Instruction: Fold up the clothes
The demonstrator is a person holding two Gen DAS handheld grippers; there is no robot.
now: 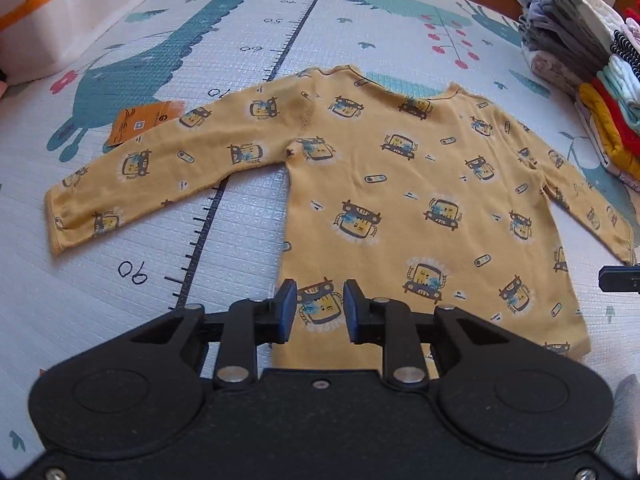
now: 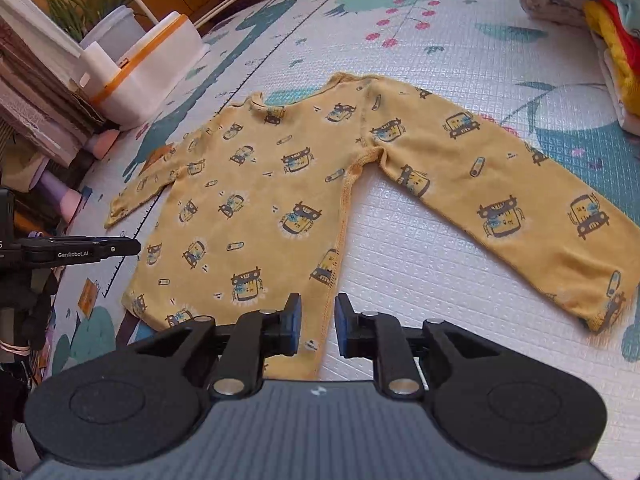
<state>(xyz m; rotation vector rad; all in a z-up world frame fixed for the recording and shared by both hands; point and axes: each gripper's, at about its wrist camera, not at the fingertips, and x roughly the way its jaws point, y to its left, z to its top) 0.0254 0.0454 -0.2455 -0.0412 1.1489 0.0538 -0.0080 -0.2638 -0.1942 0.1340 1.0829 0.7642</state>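
Observation:
A small yellow long-sleeved shirt (image 1: 392, 184) printed with robot cars lies flat on the play mat, both sleeves spread out, neckline at the far end. My left gripper (image 1: 320, 312) hovers open over the shirt's near hem on its left side, nothing between the fingers. In the right wrist view the same shirt (image 2: 256, 208) is spread out, and my right gripper (image 2: 316, 328) stands open above the right side seam near the hem. The left gripper's body (image 2: 80, 250) shows at that view's left edge. A bit of the right gripper (image 1: 620, 278) pokes in at the left view's right edge.
A stack of folded clothes (image 1: 580, 64) sits at the far right of the mat. An orange tag (image 1: 140, 122) lies beyond the left sleeve. A white box with an orange rim (image 2: 152, 68) and a potted plant (image 2: 100, 24) stand at the far left.

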